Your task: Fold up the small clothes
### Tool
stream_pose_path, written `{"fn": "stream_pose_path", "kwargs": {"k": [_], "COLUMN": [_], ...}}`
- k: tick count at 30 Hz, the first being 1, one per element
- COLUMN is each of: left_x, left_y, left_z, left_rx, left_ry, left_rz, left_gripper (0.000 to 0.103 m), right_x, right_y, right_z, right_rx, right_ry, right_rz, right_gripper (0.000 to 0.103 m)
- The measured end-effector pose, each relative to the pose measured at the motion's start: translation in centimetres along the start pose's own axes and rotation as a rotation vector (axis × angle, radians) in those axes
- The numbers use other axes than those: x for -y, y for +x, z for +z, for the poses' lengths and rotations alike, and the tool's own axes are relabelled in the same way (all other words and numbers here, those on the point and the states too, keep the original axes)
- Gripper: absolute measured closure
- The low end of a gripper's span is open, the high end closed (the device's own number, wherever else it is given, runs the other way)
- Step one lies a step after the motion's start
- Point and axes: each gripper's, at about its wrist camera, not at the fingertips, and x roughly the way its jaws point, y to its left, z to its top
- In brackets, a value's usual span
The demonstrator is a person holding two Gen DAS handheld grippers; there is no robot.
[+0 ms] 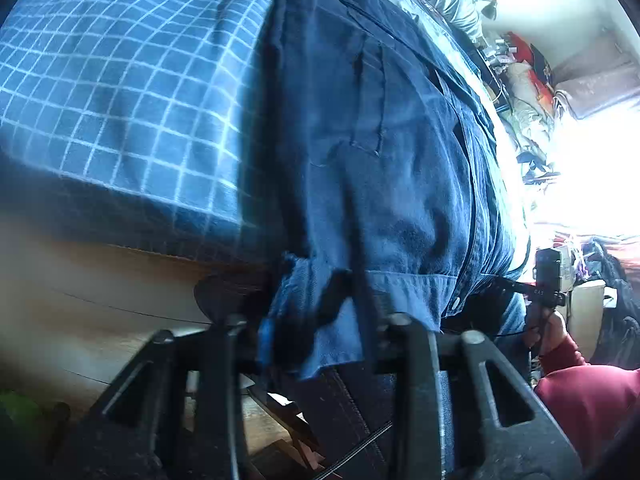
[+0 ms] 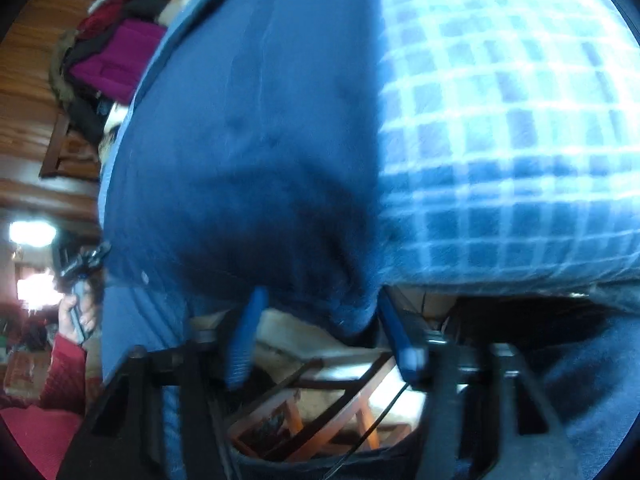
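black linkage of the left gripper (image 1: 320,320) fills the foreground of the left wrist view, and its fingers are clamped on a bunched hem of the dark blue shirt (image 1: 380,140), cloth spilling out between them and hanging over the frame. from that pinch the shirt runs away across the blue checked bedcover (image 1: 120,80), a chest pocket and a button placket showing along it. over on the far side of that view the person's right hand (image 1: 546,328), red sleeve and all, grips a black handle at the other end of the garment. now the right wrist view: right gripper (image 2: 320,320) with its blue-padded fingers (image 2: 244,344) set wide apart, a rounded fold of the shirt (image 2: 260,140) bulging down between them; it's blurred, so whether the pads actually touch the cloth is hard to call, but they look released. checked cover (image 2: 500,140) lies just beside the shirt there, a wooden chair frame (image 2: 320,408) shows below, and the left hand (image 2: 78,316) holds its handle at the edge.
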Motion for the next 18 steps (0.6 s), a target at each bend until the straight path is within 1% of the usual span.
{"fn": "stream_pose_path", "kwargs": {"k": [1,2,3,4,6,8,10,12,14,15,18], "left_x": [0.2,0.5,0.9,1.4,2.6,3.4,4.2,4.7,5.7,6.2,7.3], "left_y": [-0.8,-1.7,-3.0,-4.0,-5.9,-7.5,-9.2,-10.7,-11.3,-11.5,-11.2], "left_z": [0.0,0.1,0.2,0.5,1.3,2.7,4.5,6.9,9.4,10.9,15.8], "left_rx": [0.032,0.076,0.122,0.159,0.226,0.294,0.368,0.441,0.483,0.493,0.501], "left_ry": [-0.018,-0.03,-0.044,-0.049,-0.045,-0.05,-0.053,-0.063,-0.062,-0.058,-0.024], "left_rz": [-0.029,-0.06,-0.111,-0.147,-0.201,-0.257,-0.304,-0.359,-0.38,-0.378,-0.357], "left_gripper": [0.093,0.093,0.093,0.093,0.093,0.093,0.093,0.093,0.093,0.093,0.092], "right_x": [-0.5,-0.9,-1.4,-2.0,-3.4,-4.8,-5.9,-6.7,-7.2,-7.4,-8.2], "right_y": [-0.6,-1.6,-2.9,-4.5,-8.3,-11.8,-14.7,-16.8,-18.4,-18.9,-19.8], "right_z": [-0.2,-0.4,-0.6,-0.8,-0.6,0.3,1.8,3.5,5.8,7.2,12.5], "right_rx": [0.011,0.029,0.054,0.086,0.167,0.251,0.327,0.384,0.43,0.448,0.489], "right_ry": [-0.024,-0.04,-0.045,-0.049,-0.055,-0.059,-0.069,-0.077,-0.08,-0.08,-0.092], "right_rz": [-0.023,-0.004,0.043,0.089,0.171,0.242,0.3,0.334,0.363,0.37,0.351], "right_gripper": [0.072,0.081,0.086,0.091,0.092,0.092,0.092,0.092,0.092,0.092,0.092]}}
